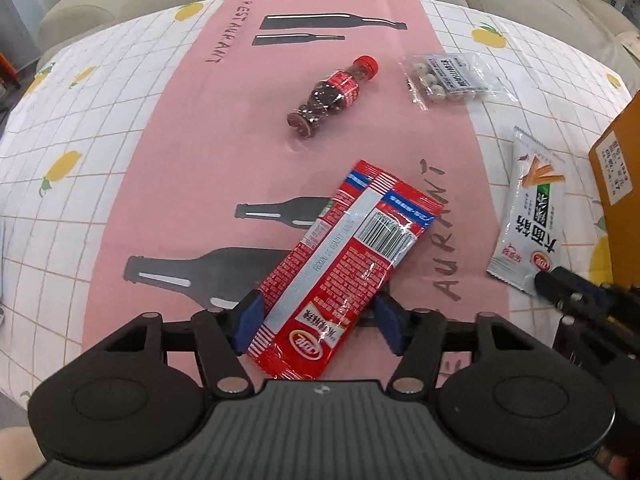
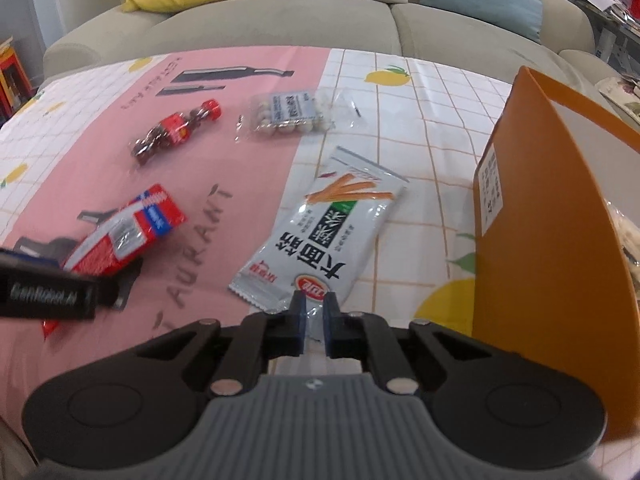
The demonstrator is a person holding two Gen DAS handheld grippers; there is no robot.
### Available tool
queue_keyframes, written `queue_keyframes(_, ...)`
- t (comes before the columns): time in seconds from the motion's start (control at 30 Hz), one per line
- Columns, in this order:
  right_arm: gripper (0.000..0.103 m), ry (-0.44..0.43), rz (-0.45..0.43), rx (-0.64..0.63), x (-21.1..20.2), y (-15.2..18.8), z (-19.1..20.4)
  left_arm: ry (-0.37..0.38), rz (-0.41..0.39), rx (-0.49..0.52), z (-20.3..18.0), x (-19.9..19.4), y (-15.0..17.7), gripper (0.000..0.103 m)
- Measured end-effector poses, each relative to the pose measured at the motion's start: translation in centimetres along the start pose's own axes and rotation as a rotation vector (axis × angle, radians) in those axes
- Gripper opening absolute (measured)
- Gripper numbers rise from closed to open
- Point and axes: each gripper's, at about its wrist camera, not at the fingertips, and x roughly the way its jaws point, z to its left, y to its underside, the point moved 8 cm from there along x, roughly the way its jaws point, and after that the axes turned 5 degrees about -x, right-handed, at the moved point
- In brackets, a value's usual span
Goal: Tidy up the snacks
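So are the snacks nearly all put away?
Not nearly. Something pale already sits in the orange box. The left gripper straddles the red packet; the right gripper pinches the white packet. The little bottle and bag of balls wait.

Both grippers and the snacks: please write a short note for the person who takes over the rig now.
Left gripper: open, its fingers on both sides of the red packet, not closed on it.
Right gripper: shut on the near edge of the white packet.
Candy bottle and clear bag of white balls lie untouched farther back on the tablecloth.
Orange box stands at the right; something seems to be inside already, but I cannot tell what.
Left to do: all four snacks on the cloth, probably into the box.
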Motion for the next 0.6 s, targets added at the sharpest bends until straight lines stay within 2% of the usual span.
queue_keyframes(0.1,0.008,-0.006,-0.013,0.020,-0.7,0.0,-0.2,0.068,-0.034,0.033,-0.5,-0.6,0.0,0.083)
queue_keyframes(0.13,0.012,-0.011,-0.026,0.039,-1.0,-0.2,-0.4,0.083,-0.051,0.057,-0.6,-0.7,-0.2,0.083)
queue_keyframes(0.17,0.025,-0.015,-0.035,0.058,-1.1,-0.3,-0.6,0.093,-0.071,0.091,-0.7,-0.9,-0.4,0.083)
queue_keyframes(0.23,0.044,-0.012,-0.046,0.091,-1.1,-0.8,-1.0,0.094,-0.102,0.137,-0.8,-1.0,-0.6,0.085)
queue_keyframes(0.3,0.049,-0.010,-0.060,0.118,-1.0,-1.3,-1.2,0.098,-0.112,0.163,-0.6,-0.8,-1.0,0.086)
queue_keyframes(0.37,0.065,-0.005,-0.058,0.133,-0.5,-1.8,-1.3,0.112,-0.112,0.163,-0.4,-0.5,-1.2,0.086)
queue_keyframes(0.47,0.071,0.007,-0.064,0.165,0.1,-2.4,-1.5,0.155,-0.121,0.193,-0.5,-0.5,-1.1,0.086)
queue_keyframes(0.6,0.073,0.001,-0.036,0.254,1.4,-2.8,-2.1,0.160,-0.140,0.285,-0.9,-0.4,-0.6,0.086)
